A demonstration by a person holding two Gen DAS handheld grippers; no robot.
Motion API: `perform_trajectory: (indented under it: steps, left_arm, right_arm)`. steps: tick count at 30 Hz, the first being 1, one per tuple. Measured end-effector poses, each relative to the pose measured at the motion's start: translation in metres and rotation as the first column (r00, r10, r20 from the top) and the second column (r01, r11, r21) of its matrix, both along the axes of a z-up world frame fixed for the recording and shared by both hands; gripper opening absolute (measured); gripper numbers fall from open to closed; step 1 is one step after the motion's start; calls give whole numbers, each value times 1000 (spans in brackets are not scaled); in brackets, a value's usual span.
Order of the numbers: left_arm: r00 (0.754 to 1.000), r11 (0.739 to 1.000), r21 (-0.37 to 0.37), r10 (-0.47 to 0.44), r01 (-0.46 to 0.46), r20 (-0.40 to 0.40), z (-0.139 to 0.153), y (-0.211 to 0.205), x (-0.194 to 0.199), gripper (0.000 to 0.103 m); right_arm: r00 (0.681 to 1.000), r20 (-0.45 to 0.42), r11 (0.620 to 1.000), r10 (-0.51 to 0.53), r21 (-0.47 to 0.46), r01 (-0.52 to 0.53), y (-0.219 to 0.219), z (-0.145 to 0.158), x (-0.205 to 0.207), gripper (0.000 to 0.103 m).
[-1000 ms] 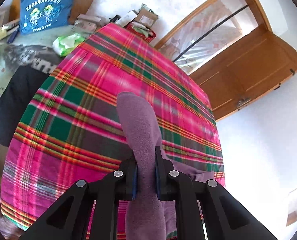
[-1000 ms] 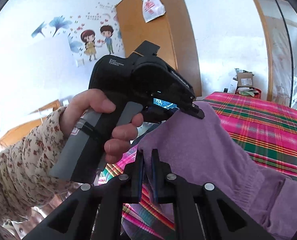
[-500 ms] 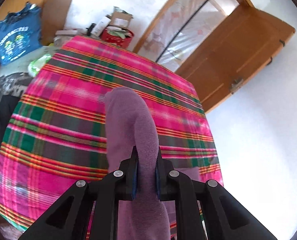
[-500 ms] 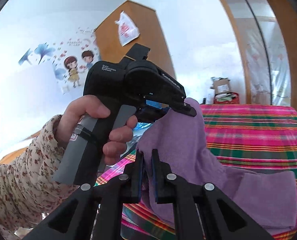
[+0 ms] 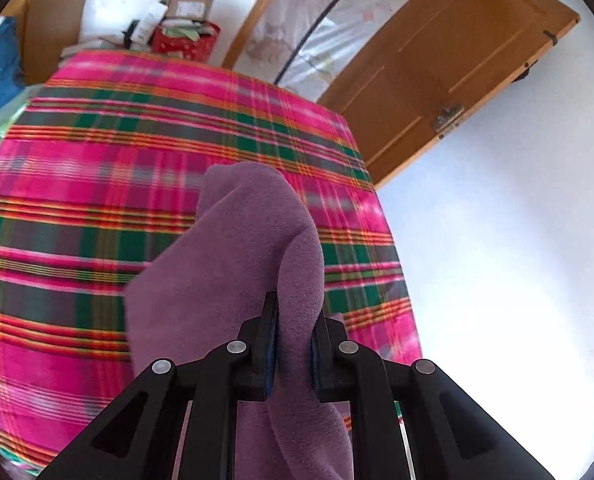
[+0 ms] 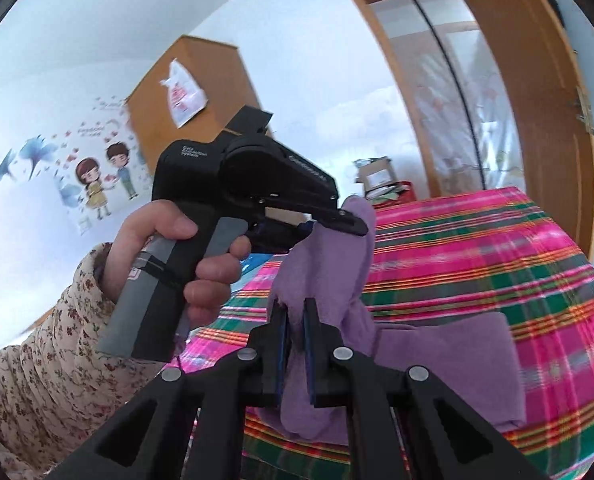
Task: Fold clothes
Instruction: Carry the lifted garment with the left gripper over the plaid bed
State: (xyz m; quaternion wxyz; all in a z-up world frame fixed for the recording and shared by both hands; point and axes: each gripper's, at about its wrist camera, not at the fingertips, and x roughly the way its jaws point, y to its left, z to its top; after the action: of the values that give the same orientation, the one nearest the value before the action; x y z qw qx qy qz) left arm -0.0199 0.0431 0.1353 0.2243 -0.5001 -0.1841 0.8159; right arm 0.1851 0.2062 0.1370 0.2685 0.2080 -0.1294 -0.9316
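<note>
Both grippers matte black w/ blue pads, round silver screws on the finger links. Left gripper [image 6: 349, 224]: black body, grey handle, small white lettering. Sleeve [image 6: 37, 360]: cream, small dark-red floral print.

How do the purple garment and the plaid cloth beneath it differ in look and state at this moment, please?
The purple garment is plain and fuzzy; the plaid cloth is striped pink, green and orange. The garment is bunched and partly lifted, pinched by the left gripper and right gripper; the cloth lies spread flat. The garment covers only a small part of the cloth. Both are soft fabric.
</note>
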Motion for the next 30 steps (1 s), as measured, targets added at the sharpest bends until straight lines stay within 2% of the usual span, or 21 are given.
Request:
perform_trajectory:
  steps: [11,21,24,30]
  left_arm:
    - [995,995,-60,-81,85,59,-12,63,-14,15]
    - [975,982,-94,-144,161,167,-51,114,-28,16]
    - [965,981,-99,-144,169,218,-68,124,-34,20]
    - [957,980,-95,-145,174,253,-88,134,-42,25]
  right_arm:
    - [992,40,992,-121,-24,122,50,-12,-3,8]
    - [967,134,975,-216,-17,220,92,-45,-9,8]
    - [957,166,970,-239,-3,243,100,-57,-12,8]
    - [934,231,960,-274,10,279,113,-78,-19,8]
